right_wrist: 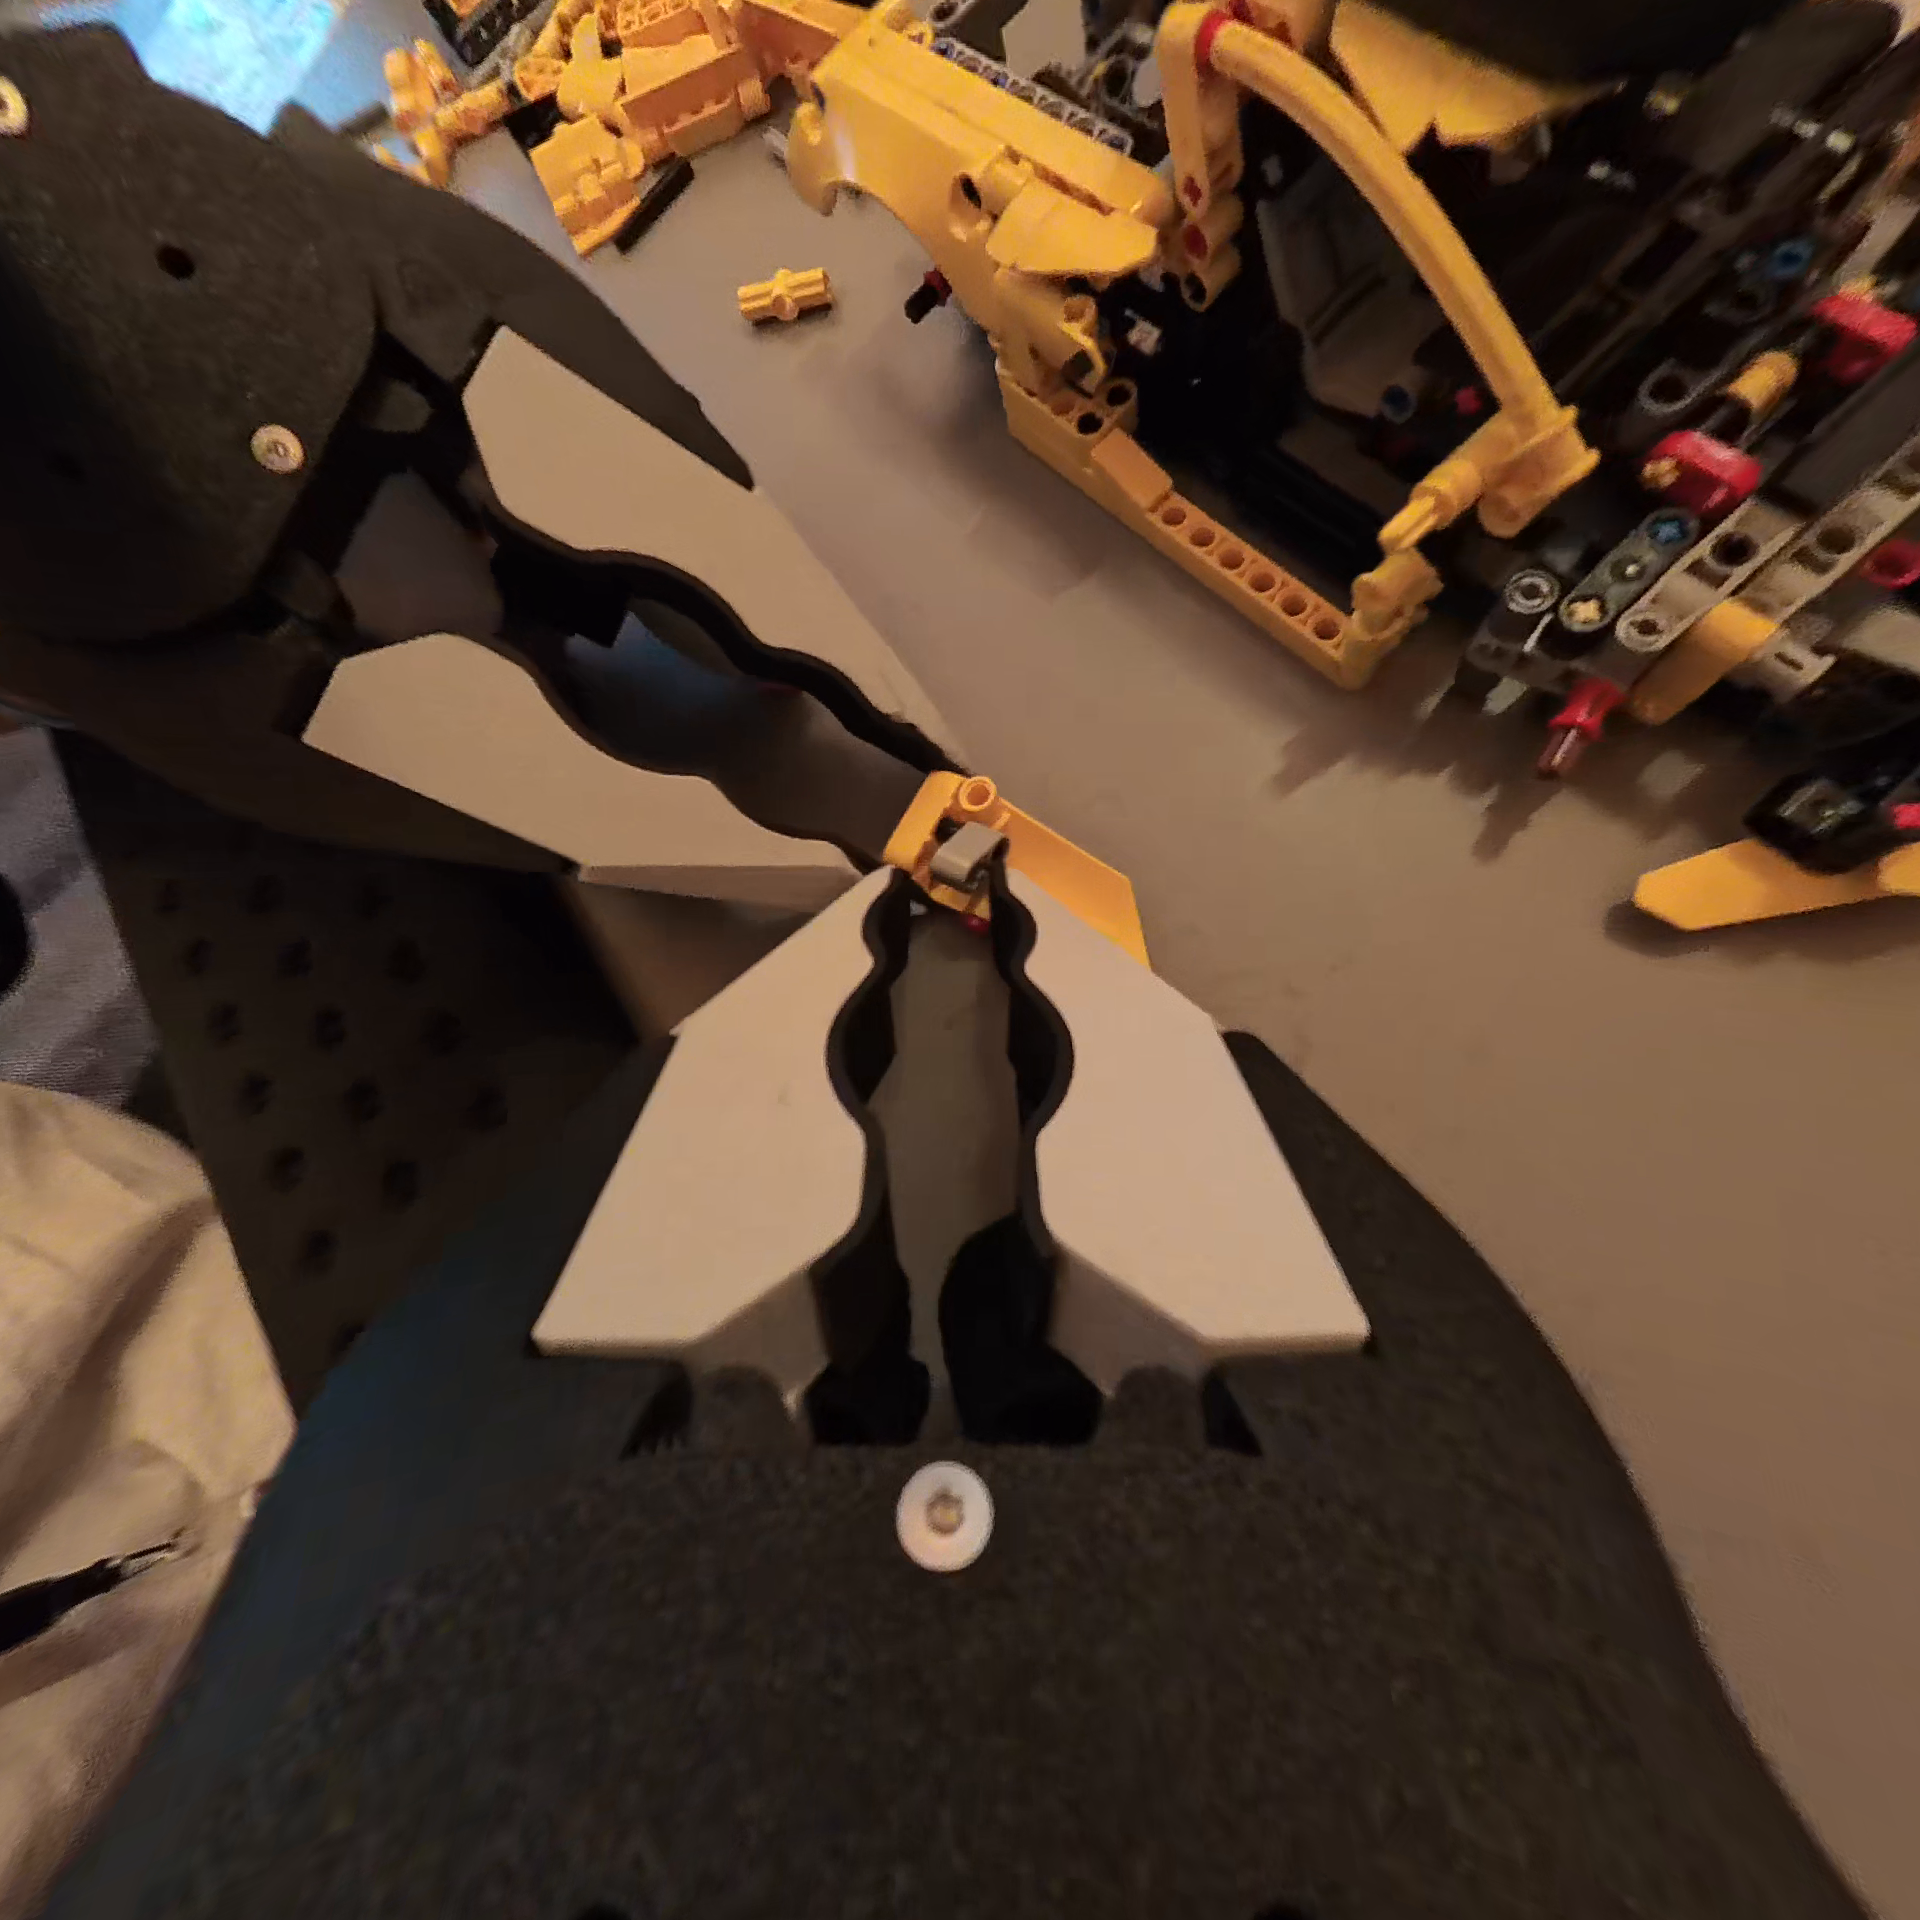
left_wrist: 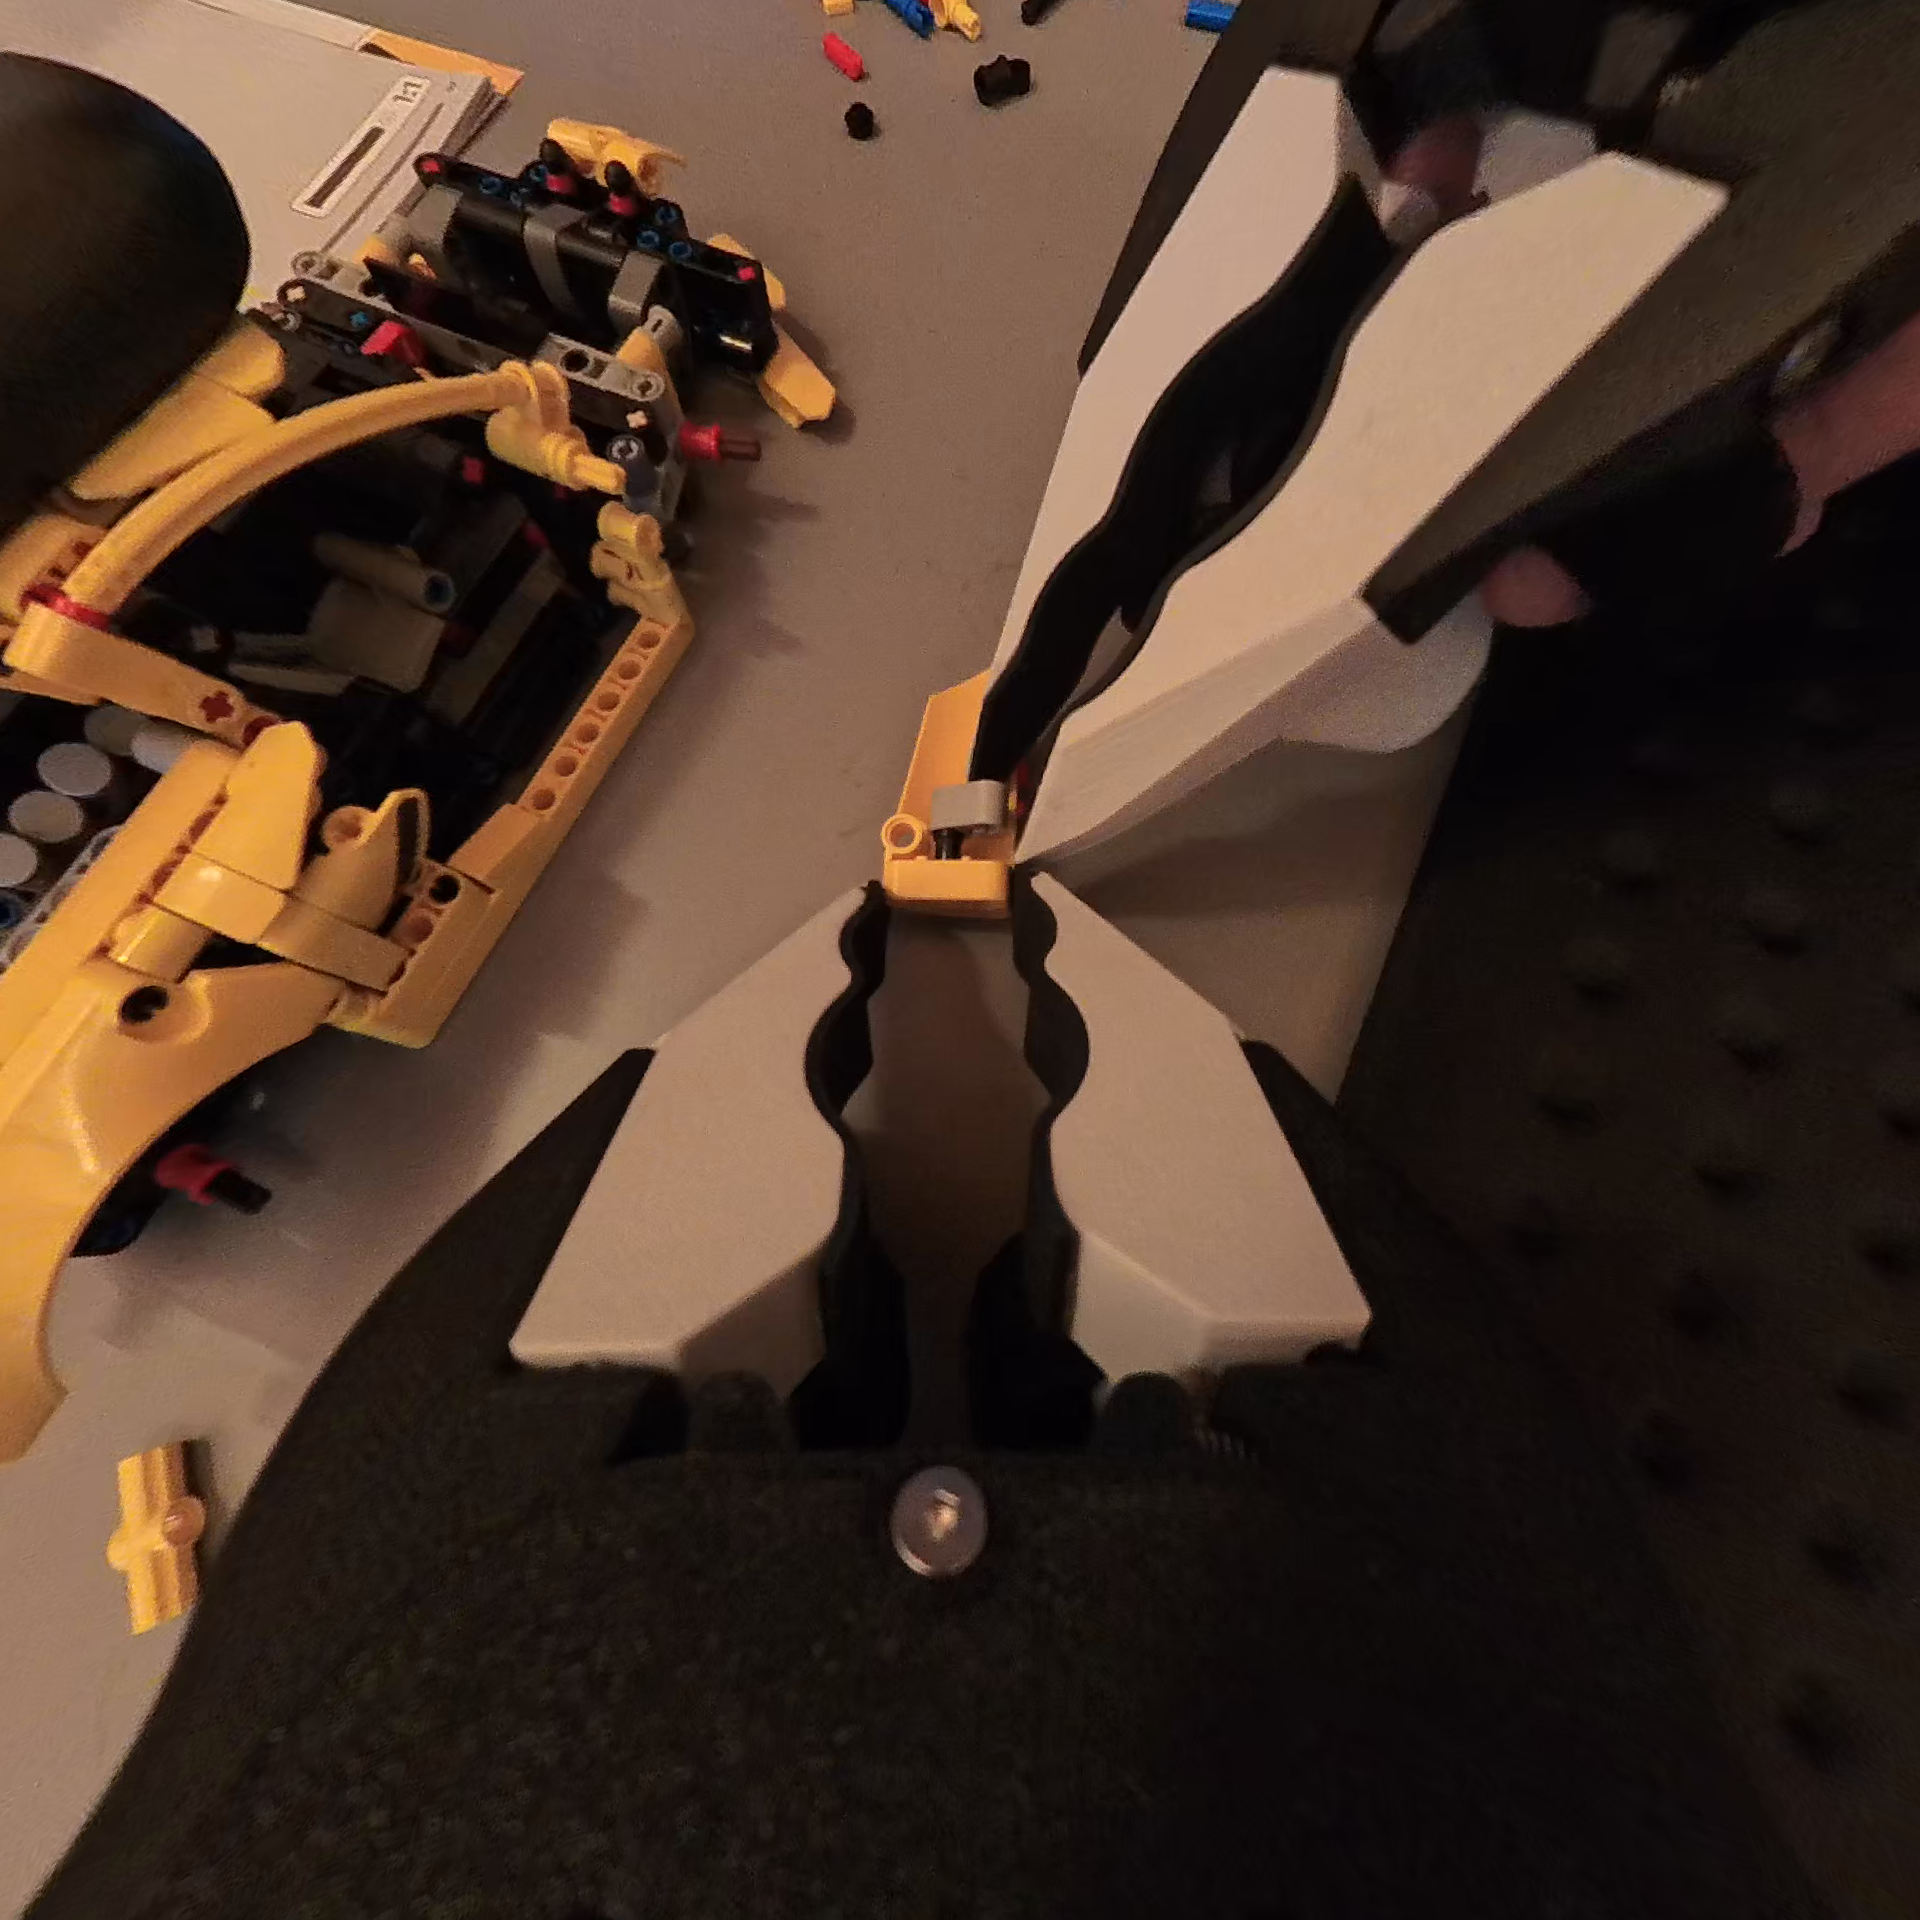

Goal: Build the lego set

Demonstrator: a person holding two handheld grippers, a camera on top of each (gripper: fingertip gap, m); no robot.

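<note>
My left gripper is shut on the lower edge of a flat yellow panel, held above the grey table. A small grey connector sits on the panel. My right gripper is shut on that grey connector, meeting the yellow panel head-on. The right gripper shows in the left wrist view coming from the upper right; the left gripper shows in the right wrist view coming from the left. The part-built yellow and black car lies to the left, and shows in the right wrist view.
An instruction booklet lies behind the car. Loose small pieces are scattered at the back. A yellow connector lies alone on the table. A pile of yellow parts sits far back. A dark perforated mat lies beside the table. Both grippers' tips are close together, under 4 cm apart.
</note>
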